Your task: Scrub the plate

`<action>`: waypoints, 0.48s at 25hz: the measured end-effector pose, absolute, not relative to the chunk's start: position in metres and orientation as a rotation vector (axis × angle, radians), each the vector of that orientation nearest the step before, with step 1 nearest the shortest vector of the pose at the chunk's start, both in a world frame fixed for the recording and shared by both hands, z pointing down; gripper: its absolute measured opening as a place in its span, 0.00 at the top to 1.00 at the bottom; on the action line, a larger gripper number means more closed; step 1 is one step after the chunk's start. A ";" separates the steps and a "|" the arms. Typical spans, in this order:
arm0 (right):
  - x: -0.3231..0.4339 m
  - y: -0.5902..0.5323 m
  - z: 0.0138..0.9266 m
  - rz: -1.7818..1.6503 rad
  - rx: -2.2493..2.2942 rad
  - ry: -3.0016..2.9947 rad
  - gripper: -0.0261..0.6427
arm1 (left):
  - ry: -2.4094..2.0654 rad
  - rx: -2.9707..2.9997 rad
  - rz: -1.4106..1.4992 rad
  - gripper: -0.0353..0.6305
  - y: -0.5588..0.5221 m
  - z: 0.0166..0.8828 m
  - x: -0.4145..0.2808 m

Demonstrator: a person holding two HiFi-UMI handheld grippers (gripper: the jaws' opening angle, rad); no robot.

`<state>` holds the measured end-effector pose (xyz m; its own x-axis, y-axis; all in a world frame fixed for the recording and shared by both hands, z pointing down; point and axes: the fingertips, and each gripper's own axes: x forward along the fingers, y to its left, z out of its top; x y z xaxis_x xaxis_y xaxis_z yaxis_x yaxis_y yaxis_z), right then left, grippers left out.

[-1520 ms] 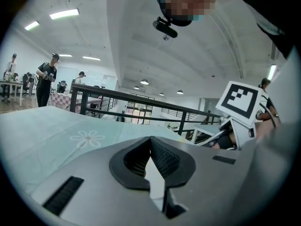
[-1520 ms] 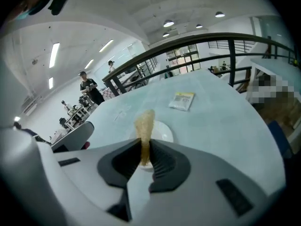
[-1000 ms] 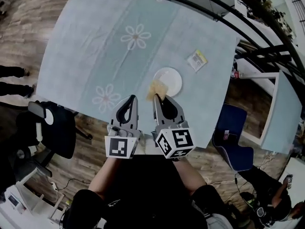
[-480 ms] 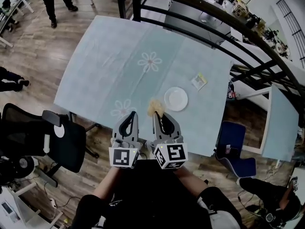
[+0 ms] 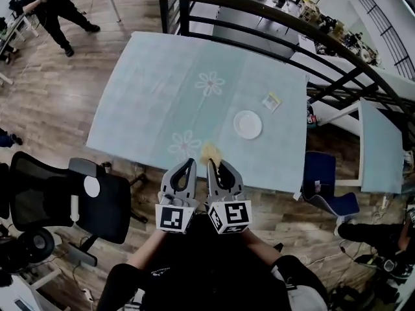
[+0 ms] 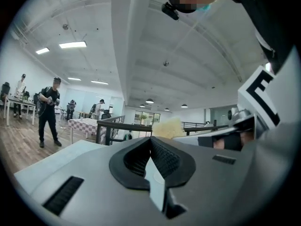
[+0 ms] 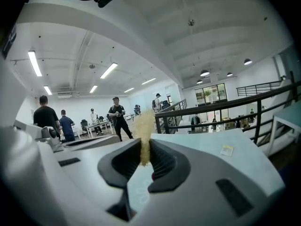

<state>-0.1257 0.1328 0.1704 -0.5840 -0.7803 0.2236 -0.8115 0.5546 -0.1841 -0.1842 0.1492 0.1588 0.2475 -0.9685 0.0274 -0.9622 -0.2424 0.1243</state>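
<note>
A small white plate (image 5: pixel 248 124) lies on the pale blue table (image 5: pixel 162 89), right of centre and toward the near edge. A yellow sponge (image 5: pixel 211 152) sticks up from my right gripper (image 5: pixel 219 168), which is shut on it over the table's near edge, well short of the plate. The right gripper view shows the sponge (image 7: pixel 144 132) pinched between the dark pads (image 7: pixel 162 160). My left gripper (image 5: pixel 184 172) is right beside it, shut on nothing. In the left gripper view its pads (image 6: pixel 162 158) meet, and the sponge (image 6: pixel 167 127) peeks up behind them.
A small yellow-and-white packet (image 5: pixel 272 100) lies beyond the plate. A black office chair (image 5: pixel 78 199) stands to the left of the table and a blue chair (image 5: pixel 324 180) to the right. A dark railing (image 5: pixel 259 8) runs behind. People stand far off (image 7: pixel 117 117).
Both grippers have drawn back from the plate toward the table's near edge. The sponge was at the plate's rim and is now well apart from it. The view takes in more of the room.
</note>
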 end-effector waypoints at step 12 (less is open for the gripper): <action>-0.074 0.184 0.149 0.262 1.811 -2.510 0.88 | -1.514 2.652 -0.068 0.93 0.186 0.143 -0.140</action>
